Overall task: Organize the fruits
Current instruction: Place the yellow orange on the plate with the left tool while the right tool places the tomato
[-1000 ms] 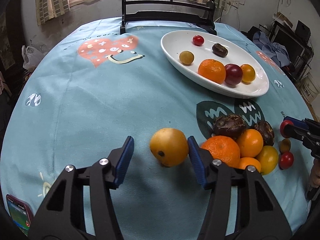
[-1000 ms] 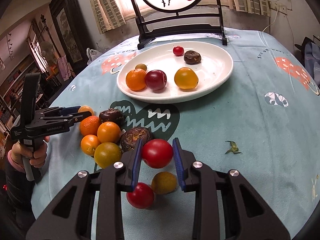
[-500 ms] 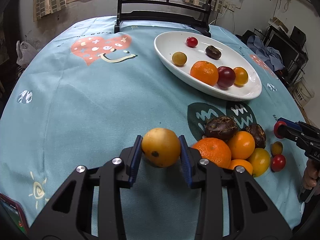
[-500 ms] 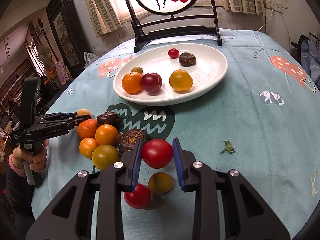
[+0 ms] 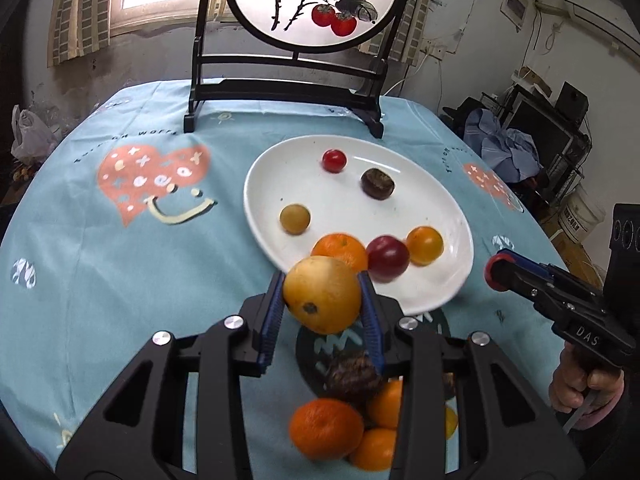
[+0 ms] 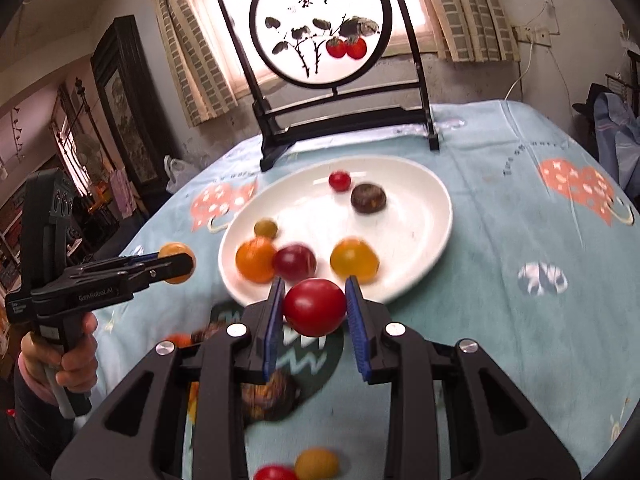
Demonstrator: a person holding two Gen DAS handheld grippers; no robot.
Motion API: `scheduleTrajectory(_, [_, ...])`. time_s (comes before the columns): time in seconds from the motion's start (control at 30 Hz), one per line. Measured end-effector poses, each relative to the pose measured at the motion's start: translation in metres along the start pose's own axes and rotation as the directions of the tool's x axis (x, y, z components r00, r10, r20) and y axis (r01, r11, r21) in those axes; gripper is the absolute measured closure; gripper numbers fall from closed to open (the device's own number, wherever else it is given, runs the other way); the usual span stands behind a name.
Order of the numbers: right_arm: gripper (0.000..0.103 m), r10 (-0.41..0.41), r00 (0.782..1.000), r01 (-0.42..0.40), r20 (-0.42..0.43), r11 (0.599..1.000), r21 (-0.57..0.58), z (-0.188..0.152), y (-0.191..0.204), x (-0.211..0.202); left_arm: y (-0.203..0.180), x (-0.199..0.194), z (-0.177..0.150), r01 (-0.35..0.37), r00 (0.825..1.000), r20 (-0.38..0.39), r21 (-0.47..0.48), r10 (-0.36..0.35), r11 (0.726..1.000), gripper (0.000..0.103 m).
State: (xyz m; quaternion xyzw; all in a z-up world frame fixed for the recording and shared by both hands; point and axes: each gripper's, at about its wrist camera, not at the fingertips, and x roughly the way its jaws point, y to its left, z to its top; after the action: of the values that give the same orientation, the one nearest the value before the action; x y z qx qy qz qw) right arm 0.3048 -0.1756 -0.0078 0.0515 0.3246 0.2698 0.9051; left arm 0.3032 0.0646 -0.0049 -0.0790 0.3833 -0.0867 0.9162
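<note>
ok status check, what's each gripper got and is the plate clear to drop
Left gripper shut on yellow-orange fruit. Right gripper shut on red tomato. Both raised near white plate; six fruits there, open space mid-plate.

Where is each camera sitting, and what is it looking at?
Left wrist camera: sits on the left gripper, looking over its yellow-orange round fruit toward the white oval plate; the right gripper and a hand show at right.
Right wrist camera: sits on the right gripper, looking over its red tomato toward the same plate; the left gripper and a hand show at left.
Both see the plate, the blue tablecloth and the round painted screen.
</note>
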Motion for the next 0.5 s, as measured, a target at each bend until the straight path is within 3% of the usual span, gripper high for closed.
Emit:
scheduleTrajectory(0.37, [0.071, -0.009, 0.999, 0.008, -0.034, 1.000, -0.021, 0.024, -0.002, 0.052, -0.008, 0.058, 0.035, -0.050, 0.998, -0.039, 0.020, 0.051, 0.999, 0.066])
scheduleTrajectory(0.43, [0.066, -0.003, 0.999, 0.003, -0.045, 1.000, -0.011, 0.023, -0.003, 0.054, -0.006, 0.058, 0.035, -0.065, 0.997, -0.027, 0.013, 0.066, 0.998, 0.053])
scheduleTrajectory(0.47, [0.062, 0.000, 0.999, 0.000, -0.046, 1.000, 0.002, 0.023, -0.004, 0.052, -0.006, 0.054, 0.036, -0.074, 0.997, -0.013, 0.005, 0.074, 0.997, 0.033])
scheduleTrajectory(0.5, [0.062, 0.006, 0.999, -0.006, -0.044, 1.000, 0.008, 0.022, -0.004, 0.049, -0.006, 0.048, 0.036, -0.078, 0.997, 0.006, -0.001, 0.078, 0.997, 0.026])
